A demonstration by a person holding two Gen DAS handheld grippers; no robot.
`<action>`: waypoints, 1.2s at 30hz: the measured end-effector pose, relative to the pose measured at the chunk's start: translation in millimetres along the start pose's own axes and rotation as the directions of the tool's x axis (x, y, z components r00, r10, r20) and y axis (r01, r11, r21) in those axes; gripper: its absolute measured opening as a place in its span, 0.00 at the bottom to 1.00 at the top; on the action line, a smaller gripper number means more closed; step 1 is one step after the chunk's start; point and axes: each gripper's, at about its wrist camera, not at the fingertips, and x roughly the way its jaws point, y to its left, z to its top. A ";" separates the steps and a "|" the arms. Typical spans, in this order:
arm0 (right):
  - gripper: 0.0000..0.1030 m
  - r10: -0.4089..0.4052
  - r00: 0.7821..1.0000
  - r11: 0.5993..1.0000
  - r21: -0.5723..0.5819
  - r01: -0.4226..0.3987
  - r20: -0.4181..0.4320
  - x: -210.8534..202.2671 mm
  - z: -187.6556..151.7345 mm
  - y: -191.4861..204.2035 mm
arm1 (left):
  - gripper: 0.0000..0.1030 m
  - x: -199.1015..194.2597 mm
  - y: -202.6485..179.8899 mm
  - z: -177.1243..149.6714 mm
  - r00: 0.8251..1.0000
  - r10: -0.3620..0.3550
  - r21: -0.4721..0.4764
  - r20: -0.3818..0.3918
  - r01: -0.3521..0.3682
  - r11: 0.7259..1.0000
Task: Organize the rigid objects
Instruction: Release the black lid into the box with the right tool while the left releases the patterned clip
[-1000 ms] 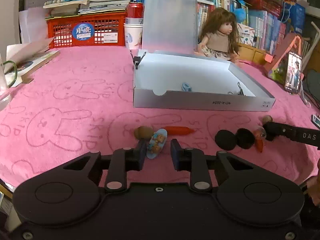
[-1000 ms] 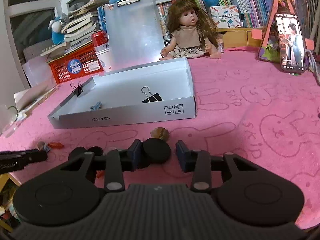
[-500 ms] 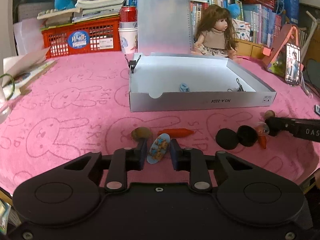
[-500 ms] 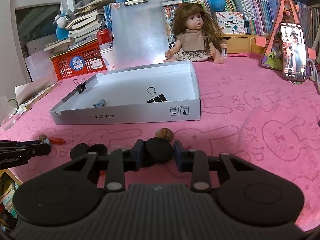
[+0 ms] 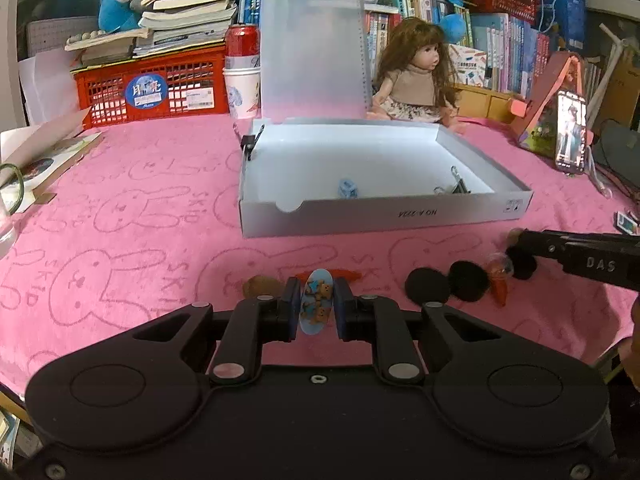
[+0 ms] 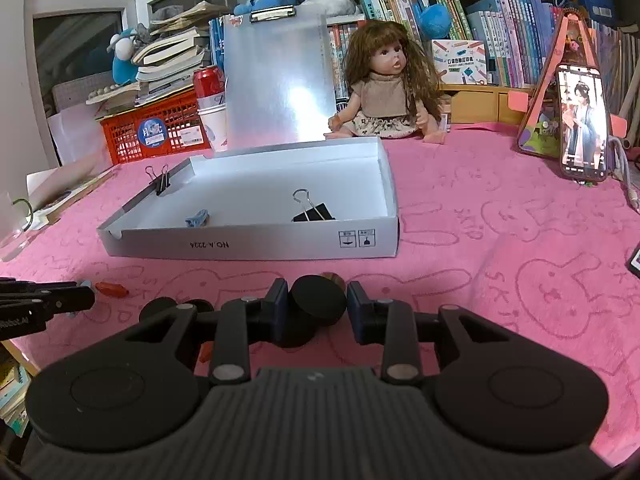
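Note:
My left gripper is shut on a light-blue oval tag with bears, held above the pink cloth in front of the white box. My right gripper is shut on a black round disc, also in front of the white box. On the cloth lie a brown nut, an orange carrot-like piece, two black discs and a small clear ball. The box holds a black binder clip and a small blue piece.
A doll sits behind the box beside an upright clipboard. A red basket, cups and books stand at the back left. A phone on a stand is at the right. A glass is at the far left.
Both grippers have closed on their objects and lifted them off the cloth; the bear tag now stands upright between the left fingers. Both views have pulled back from the box a little.

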 end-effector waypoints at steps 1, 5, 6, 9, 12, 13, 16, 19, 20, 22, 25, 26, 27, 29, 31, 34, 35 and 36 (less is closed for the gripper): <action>0.35 -0.002 1.000 1.000 -0.001 0.002 0.001 0.2 0.9 0.0 | 0.16 -0.9 -0.7 1.8 1.000 -0.002 0.000 0.003 0.002 1.000; 0.35 -0.011 1.000 1.000 0.002 0.011 0.004 0.6 4.8 -0.3 | 0.16 -1.6 -2.5 10.5 1.000 -0.012 0.001 0.010 0.012 1.000; 0.35 -0.012 1.000 1.000 0.003 0.012 0.005 0.7 6.2 -0.7 | 0.16 -1.3 -2.9 13.6 1.000 -0.014 0.001 0.014 0.014 1.000; 0.35 -0.019 1.000 1.000 0.006 0.019 0.009 1.1 11.7 -1.2 | 0.16 0.2 -3.4 23.2 1.000 -0.017 0.000 0.021 0.017 1.000; 0.35 -0.023 1.000 1.000 -0.004 0.023 0.017 1.3 17.2 -0.9 | 0.16 2.5 -2.7 33.0 0.999 -0.024 -0.007 0.029 0.024 1.000; 0.35 -0.026 0.999 1.000 -0.011 0.026 0.020 1.3 18.6 -0.4 | 0.16 3.5 -2.5 35.8 0.999 -0.023 -0.007 0.032 0.024 1.000; 0.35 -0.028 0.999 0.999 -0.022 0.029 0.024 2.7 21.7 1.6 | 0.16 7.0 -3.2 43.9 0.999 -0.033 -0.008 0.036 0.033 0.999; 0.35 -0.031 0.999 0.999 -0.031 0.032 0.028 5.1 26.9 3.0 | 0.16 14.0 -2.6 54.1 0.998 -0.051 -0.016 0.025 0.052 0.999; 0.35 -0.032 0.999 0.999 -0.030 0.033 0.030 6.0 29.3 3.0 | 0.16 17.1 -1.9 58.7 0.998 -0.056 -0.021 0.022 0.057 0.998; 0.35 -0.029 0.999 0.999 -0.023 0.030 0.032 8.6 36.3 2.3 | 0.16 22.3 -0.7 66.9 0.998 -0.063 -0.026 0.019 0.063 0.998; 0.35 -0.025 0.999 1.000 -0.019 0.025 0.041 14.3 48.7 1.4 | 0.16 30.4 -0.8 80.5 0.998 -0.063 -0.021 0.020 0.064 0.998; 0.35 -0.023 0.999 1.000 -0.020 0.024 0.042 16.8 52.7 1.4 | 0.16 33.4 -1.5 85.3 0.998 -0.065 -0.018 0.021 0.065 0.998; 0.35 -0.022 0.999 1.000 -0.020 0.023 0.042 19.8 57.0 1.5 | 0.16 37.2 -1.8 90.3 0.998 -0.065 -0.019 0.020 0.066 0.998; 0.35 -0.014 0.999 1.000 -0.011 0.014 0.034 28.1 66.2 0.8 | 0.16 45.4 -1.6 99.5 0.997 -0.070 -0.030 0.019 0.070 0.997; 0.35 -0.005 1.000 1.000 0.008 0.005 0.020 37.4 74.6 -0.5 | 0.16 55.2 -1.2 107.4 0.997 -0.073 -0.044 0.012 0.074 0.996; 0.35 0.008 1.000 0.999 0.050 -0.008 -0.013 53.7 85.8 -5.1 | 0.16 73.3 0.1 118.8 0.997 -0.075 -0.067 -0.009 0.074 0.995; 0.35 0.013 1.000 0.998 0.065 -0.011 -0.023 59.3 89.0 -6.8 | 0.16 80.9 0.8 123.3 0.997 -0.073 -0.075 -0.019 0.071 0.995; 0.35 0.019 0.999 0.997 0.081 -0.016 -0.036 66.2 92.5 -9.0 | 0.16 87.1 1.1 126.7 0.997 -0.069 -0.079 -0.025 0.067 0.995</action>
